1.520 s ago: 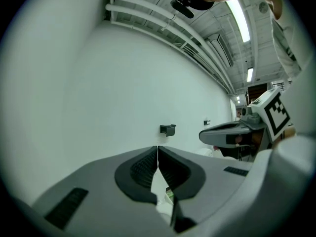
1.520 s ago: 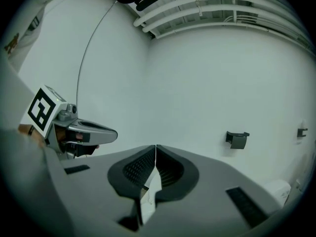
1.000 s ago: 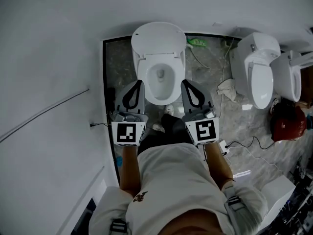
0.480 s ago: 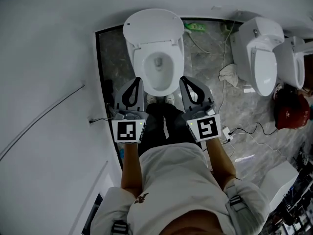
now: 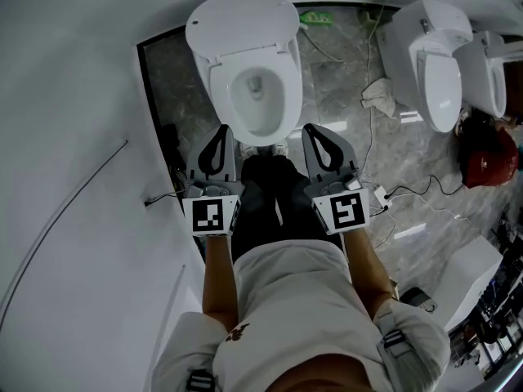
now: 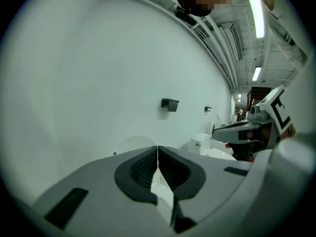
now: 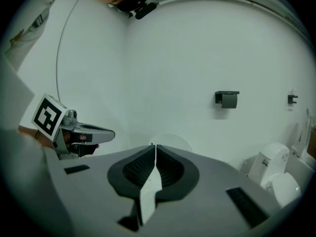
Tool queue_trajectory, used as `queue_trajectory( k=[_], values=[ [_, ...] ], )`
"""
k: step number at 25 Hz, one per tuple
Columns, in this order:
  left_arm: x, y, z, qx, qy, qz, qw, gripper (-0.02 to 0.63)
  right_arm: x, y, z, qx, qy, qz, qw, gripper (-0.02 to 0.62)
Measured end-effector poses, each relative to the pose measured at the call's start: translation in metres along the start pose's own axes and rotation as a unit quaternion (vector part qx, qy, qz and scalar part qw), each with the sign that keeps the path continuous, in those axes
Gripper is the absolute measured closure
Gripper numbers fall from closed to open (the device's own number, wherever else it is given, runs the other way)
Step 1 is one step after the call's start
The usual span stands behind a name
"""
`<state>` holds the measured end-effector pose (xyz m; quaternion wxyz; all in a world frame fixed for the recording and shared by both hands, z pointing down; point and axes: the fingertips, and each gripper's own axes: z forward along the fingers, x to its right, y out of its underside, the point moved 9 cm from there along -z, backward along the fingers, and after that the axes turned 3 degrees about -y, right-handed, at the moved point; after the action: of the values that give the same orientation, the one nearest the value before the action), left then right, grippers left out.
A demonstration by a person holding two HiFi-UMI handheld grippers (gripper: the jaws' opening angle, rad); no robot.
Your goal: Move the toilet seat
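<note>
A white toilet (image 5: 255, 96) stands against the wall ahead of me, its round lid (image 5: 241, 23) raised and the seat ring (image 5: 219, 90) lying on the bowl. My left gripper (image 5: 221, 134) and right gripper (image 5: 314, 132) hover side by side just short of the bowl's front rim, both shut and empty. In the left gripper view the left gripper (image 6: 157, 149) has its jaws closed, with the raised lid (image 6: 129, 143) behind. In the right gripper view the right gripper (image 7: 154, 147) is likewise closed in front of the lid (image 7: 173, 139).
Two more white toilets (image 5: 433, 55) (image 5: 484, 72) stand to the right, with a crumpled cloth (image 5: 378, 96), cables and a power strip (image 5: 381, 200) on the marble floor. A red object (image 5: 487, 158) lies far right. A white wall runs along the left. A paper holder (image 7: 227, 98) hangs on the wall.
In the head view the toilet has slid up and to the left. Both grippers stay shut and level, with their tips a little lower against the bowl.
</note>
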<state>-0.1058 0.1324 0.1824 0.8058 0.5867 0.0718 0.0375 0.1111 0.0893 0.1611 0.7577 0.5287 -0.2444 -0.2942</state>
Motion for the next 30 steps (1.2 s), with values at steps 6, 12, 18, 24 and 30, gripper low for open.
queue_trajectory(
  k=[6,12,18,24,30],
  values=[
    [-0.004,0.029,0.006,-0.015,0.015,-0.015,0.9997,0.583,-0.006,0.029,0.007,-0.018,0.021,0.009,1.0,0.572],
    [-0.004,0.057,0.014,-0.029,0.018,-0.02,0.9992,0.583,-0.008,0.058,0.013,-0.037,0.028,0.022,0.999,0.572],
    [-0.009,0.086,0.024,-0.044,0.011,-0.018,0.9988,0.581,-0.005,0.093,0.023,-0.071,0.028,0.019,0.997,0.572],
    [-0.01,0.114,0.034,-0.056,0.003,-0.026,0.9981,0.581,-0.004,0.115,0.037,-0.072,0.017,0.033,0.997,0.571],
    [-0.013,0.145,0.042,-0.069,-0.001,-0.03,0.9971,0.581,-0.002,0.144,0.044,-0.093,0.018,0.029,0.995,0.571]
  ],
)
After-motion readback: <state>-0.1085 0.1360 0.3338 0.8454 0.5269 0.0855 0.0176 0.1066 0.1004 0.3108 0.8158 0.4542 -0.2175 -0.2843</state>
